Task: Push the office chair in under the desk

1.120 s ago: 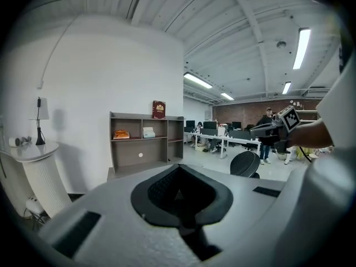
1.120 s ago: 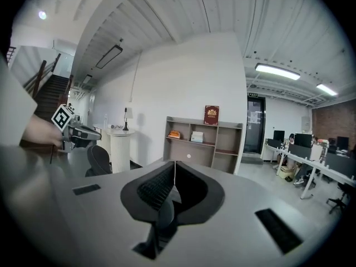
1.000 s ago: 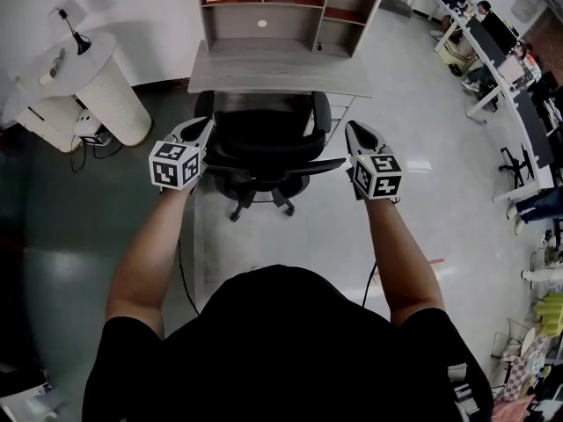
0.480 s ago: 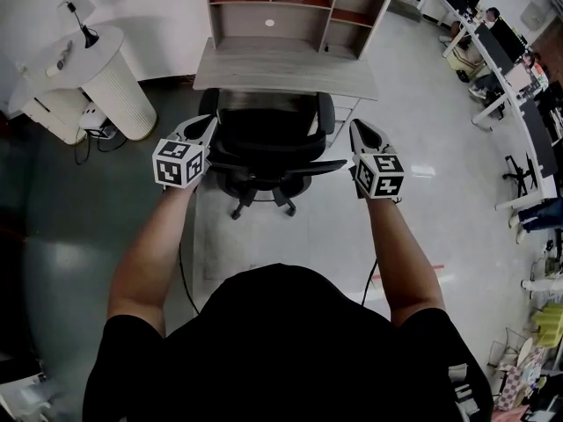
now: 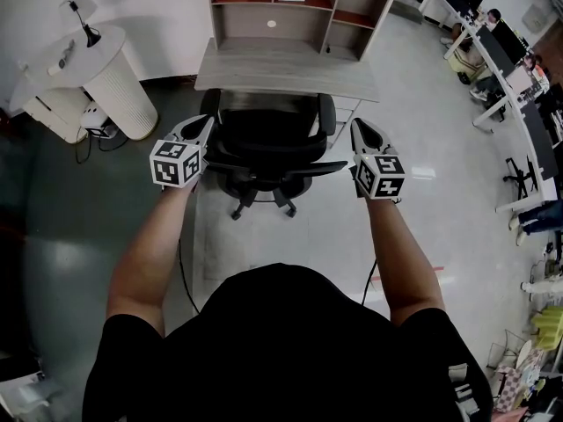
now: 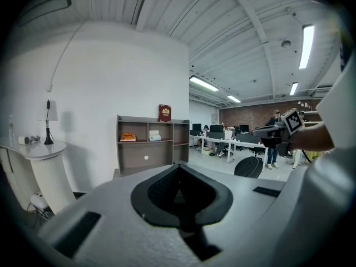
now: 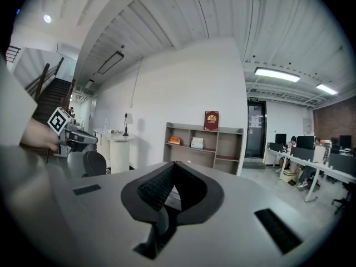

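In the head view the black office chair (image 5: 266,143) stands in front of the grey desk (image 5: 286,67), its seat at the desk's front edge and its back toward me. My left gripper (image 5: 201,127) is at the left side of the chair's back. My right gripper (image 5: 359,130) is at the right side, by the armrest. Whether either one touches the chair I cannot tell. Both are shut, with nothing between the jaws. The left gripper view looks past the left gripper's shut tips (image 6: 179,168) to the shelf unit (image 6: 147,143). The right gripper (image 7: 173,168) faces the same shelf unit (image 7: 203,143).
A white round pedestal stand (image 5: 107,76) with a cable on the floor stands left of the desk. Rows of office desks (image 5: 506,55) with seated people fill the far right. The chair's wheeled base (image 5: 259,202) rests on pale floor between me and the desk.
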`<state>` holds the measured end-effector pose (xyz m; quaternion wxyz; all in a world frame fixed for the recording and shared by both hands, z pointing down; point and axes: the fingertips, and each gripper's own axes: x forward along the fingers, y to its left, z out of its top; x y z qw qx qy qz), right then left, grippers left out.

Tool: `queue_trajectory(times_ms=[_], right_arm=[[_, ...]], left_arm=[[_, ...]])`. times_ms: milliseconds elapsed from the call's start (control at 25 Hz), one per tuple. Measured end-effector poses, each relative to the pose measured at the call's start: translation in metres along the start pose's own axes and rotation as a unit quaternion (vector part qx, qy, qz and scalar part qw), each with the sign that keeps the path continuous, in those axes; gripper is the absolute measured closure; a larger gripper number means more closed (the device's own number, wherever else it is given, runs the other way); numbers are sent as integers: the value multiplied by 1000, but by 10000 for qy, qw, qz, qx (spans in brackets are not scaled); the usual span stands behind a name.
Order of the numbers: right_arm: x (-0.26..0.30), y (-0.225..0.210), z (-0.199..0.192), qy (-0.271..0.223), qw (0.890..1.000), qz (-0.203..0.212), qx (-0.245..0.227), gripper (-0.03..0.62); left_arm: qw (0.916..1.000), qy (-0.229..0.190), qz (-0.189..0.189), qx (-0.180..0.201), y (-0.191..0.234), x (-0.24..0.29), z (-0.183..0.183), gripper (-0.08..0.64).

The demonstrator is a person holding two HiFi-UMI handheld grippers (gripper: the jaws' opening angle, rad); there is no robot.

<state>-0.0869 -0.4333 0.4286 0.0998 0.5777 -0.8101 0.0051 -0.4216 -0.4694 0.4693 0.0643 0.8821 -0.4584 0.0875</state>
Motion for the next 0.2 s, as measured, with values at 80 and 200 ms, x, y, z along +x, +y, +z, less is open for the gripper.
queue_trajectory(times_ms=[80, 200], right_arm=[[1, 0, 1, -24, 10000, -3, -4, 581], [2, -2, 3, -33, 10000, -5, -1, 581]], left_arm=[[10000, 10, 42, -12, 4, 0, -1, 543], [10000, 5, 90, -39, 7, 0, 1, 543]])
